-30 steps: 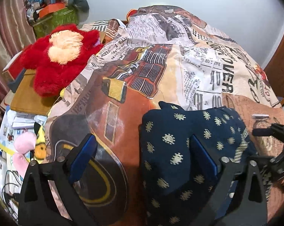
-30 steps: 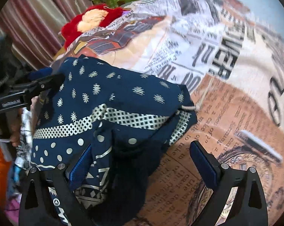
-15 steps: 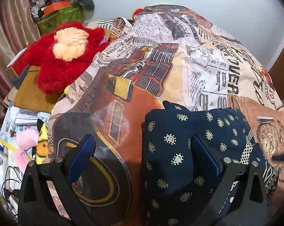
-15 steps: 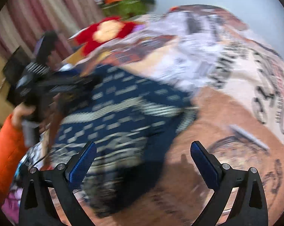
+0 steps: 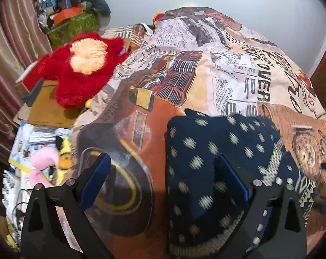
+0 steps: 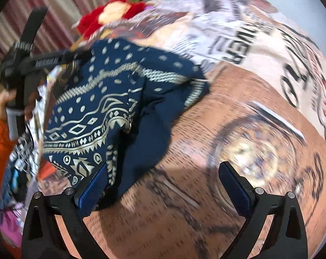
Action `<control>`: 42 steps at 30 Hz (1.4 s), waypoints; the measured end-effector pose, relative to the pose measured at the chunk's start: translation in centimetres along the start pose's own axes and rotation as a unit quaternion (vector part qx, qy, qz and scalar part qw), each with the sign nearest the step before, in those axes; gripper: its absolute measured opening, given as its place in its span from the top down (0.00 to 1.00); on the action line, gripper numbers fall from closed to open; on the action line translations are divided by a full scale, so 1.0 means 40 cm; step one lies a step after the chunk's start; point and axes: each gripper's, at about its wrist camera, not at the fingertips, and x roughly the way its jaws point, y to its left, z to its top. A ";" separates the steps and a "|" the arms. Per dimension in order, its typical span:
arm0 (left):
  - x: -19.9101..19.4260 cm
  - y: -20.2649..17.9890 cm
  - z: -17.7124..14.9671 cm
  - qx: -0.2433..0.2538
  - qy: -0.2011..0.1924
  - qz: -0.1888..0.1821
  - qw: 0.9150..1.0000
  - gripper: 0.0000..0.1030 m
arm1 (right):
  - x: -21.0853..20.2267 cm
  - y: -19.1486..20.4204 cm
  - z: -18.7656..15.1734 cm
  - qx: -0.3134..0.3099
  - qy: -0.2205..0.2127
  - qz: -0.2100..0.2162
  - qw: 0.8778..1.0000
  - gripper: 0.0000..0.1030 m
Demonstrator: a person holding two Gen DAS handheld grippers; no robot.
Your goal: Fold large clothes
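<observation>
The folded navy garment lay on the printed bedspread, at about 5 o'clock in the left wrist view and 9 o'clock in the right. Judging from the loose, thick flap nearest the right gripper, the stack could slump open if either tool snagged an edge, since the near hem looked unsupported at the bed's side. The left gripper hovered low over the garment's left border, its fingers spread wide and holding nothing, its right finger above the cloth. The right gripper likewise stood apart and empty, aimed across the bedspread with only its left finger by the fabric
</observation>
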 end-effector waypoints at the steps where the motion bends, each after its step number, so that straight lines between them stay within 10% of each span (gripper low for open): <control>1: -0.015 -0.004 -0.006 0.003 -0.002 0.001 1.000 0.04 | -0.026 -0.009 -0.012 0.011 -0.011 -0.012 1.000 0.03; 18: -0.553 -0.070 -0.106 0.000 -0.188 -0.031 0.982 0.04 | -0.378 0.127 -0.047 0.004 -0.220 0.005 0.975 0.03; 35: -0.923 -0.174 -0.348 -0.017 -0.385 -0.029 0.922 0.04 | -0.776 0.348 -0.274 -0.034 -0.472 0.013 0.881 0.03; 42: -0.928 -0.204 -0.408 -0.028 -0.400 -0.016 0.916 0.04 | -0.779 0.401 -0.370 -0.013 -0.506 -0.013 0.863 0.03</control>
